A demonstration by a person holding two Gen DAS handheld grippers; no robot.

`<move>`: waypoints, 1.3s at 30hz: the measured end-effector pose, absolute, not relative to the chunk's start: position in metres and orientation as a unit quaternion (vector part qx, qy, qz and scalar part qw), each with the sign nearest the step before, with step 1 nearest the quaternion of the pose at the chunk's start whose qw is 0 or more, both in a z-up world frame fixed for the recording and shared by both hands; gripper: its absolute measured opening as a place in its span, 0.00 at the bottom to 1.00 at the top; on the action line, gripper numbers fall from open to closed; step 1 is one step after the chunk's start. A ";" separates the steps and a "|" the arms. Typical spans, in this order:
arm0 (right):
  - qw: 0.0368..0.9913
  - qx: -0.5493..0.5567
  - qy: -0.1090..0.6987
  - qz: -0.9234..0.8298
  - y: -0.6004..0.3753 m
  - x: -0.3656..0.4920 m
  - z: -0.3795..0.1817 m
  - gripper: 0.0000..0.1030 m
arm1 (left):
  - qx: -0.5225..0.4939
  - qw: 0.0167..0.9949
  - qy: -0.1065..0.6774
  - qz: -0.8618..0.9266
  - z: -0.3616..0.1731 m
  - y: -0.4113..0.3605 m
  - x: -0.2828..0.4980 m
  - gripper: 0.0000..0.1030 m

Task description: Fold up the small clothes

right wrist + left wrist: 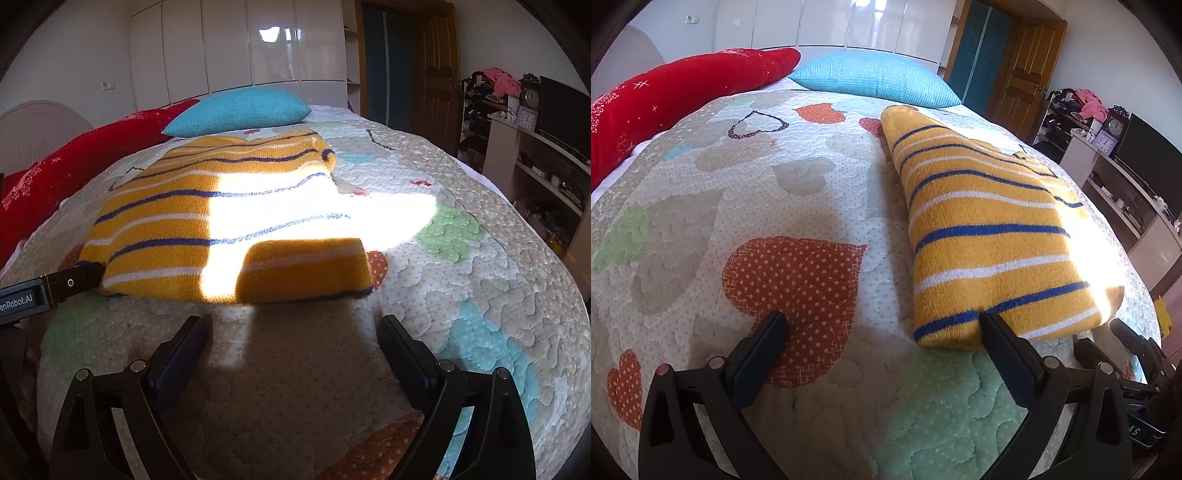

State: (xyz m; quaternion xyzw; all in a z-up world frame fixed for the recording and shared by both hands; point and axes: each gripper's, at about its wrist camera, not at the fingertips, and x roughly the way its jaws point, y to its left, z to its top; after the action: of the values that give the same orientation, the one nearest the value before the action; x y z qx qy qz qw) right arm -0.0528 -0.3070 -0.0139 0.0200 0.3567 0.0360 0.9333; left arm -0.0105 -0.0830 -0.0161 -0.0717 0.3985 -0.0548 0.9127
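Note:
A small yellow knit sweater (982, 229) with blue and white stripes lies folded on the quilted bed cover (798, 192). My left gripper (882, 325) is open, its right finger (1001, 339) touching the sweater's near edge, its left finger over a red heart patch. In the right wrist view the sweater (177, 221) lies ahead with a sleeve (306, 269) folded across its near edge. My right gripper (291, 332) is open and empty, just short of that sleeve. The left gripper (62, 284) shows at the sweater's left corner.
A red pillow (679, 99) and a blue pillow (875, 77) lie at the head of the bed. White wardrobes (251, 48) stand behind. A wooden door (1023, 70), shelves with clutter (1075, 110) and a TV stand (546, 162) are on the right. Bright sunlight crosses the sweater.

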 end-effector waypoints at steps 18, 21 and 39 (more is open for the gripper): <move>0.931 0.023 0.361 0.046 -0.308 -0.056 -0.014 0.99 | -0.011 0.912 0.409 -0.005 -0.021 -0.104 -0.029 1.00; 0.932 0.019 0.359 0.043 -0.306 -0.057 -0.015 0.99 | -0.009 0.915 0.403 -0.004 -0.022 -0.104 -0.031 1.00; 0.884 0.260 0.376 0.103 -0.405 0.028 0.021 0.99 | -0.106 0.883 0.444 -0.108 0.039 -0.074 0.054 1.00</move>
State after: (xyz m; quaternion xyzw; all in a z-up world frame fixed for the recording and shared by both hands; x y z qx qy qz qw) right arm 0.0281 -0.4055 0.0206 0.2597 0.3755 0.1032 0.8837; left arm 0.0540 -0.0745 0.0389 -0.1056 0.4445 -0.1076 0.8830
